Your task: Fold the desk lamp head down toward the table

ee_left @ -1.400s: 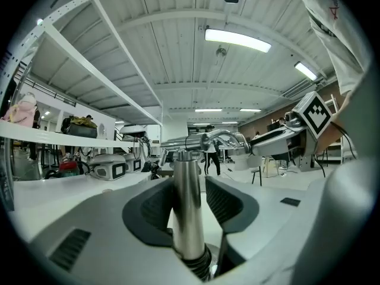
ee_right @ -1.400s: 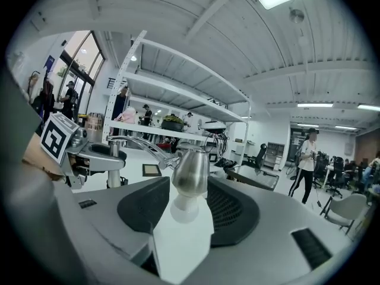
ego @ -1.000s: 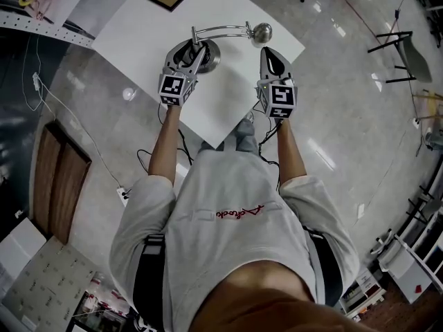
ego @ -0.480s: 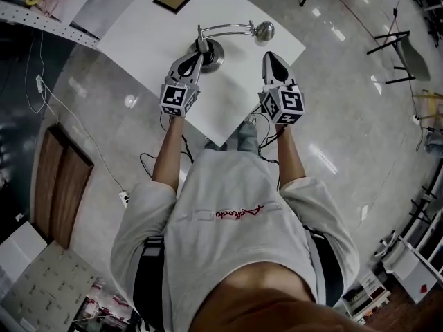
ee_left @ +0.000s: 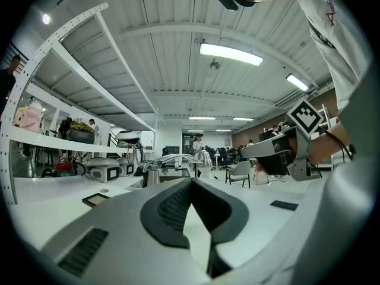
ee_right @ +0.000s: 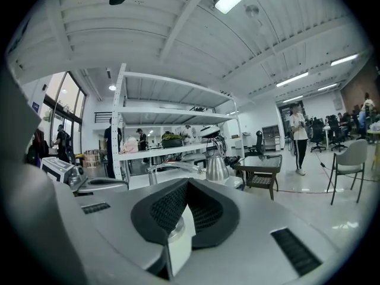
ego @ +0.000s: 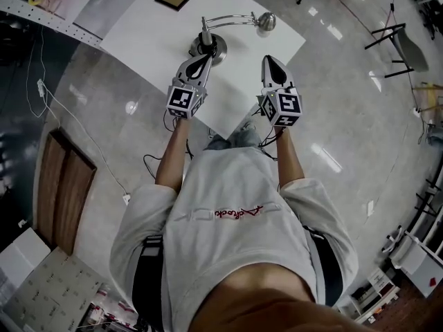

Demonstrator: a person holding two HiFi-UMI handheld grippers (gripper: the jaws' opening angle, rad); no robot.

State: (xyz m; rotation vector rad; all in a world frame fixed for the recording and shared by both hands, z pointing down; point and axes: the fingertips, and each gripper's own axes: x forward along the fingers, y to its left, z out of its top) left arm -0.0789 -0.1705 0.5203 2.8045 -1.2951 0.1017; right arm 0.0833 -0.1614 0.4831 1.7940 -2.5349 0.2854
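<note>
Chrome desk lamp [ego: 217, 45] looks stiff and slippery, best pinched on its arm [ego: 232, 19] beside the right-hand head [ego: 266, 22]; left gripper [ego: 203, 57] and right gripper [ego: 268, 60] sit closed, empty.

From the head view we look steeply down from above onto the white table [ego: 152, 33], which fills the upper centre of the frame. Each gripper view sits low, close over the tabletop, and faces level along its own jaws. All three views share the desk lamp [ego: 264, 22]. The left gripper view also catches the right gripper [ee_left: 246, 152] at its right.
</note>
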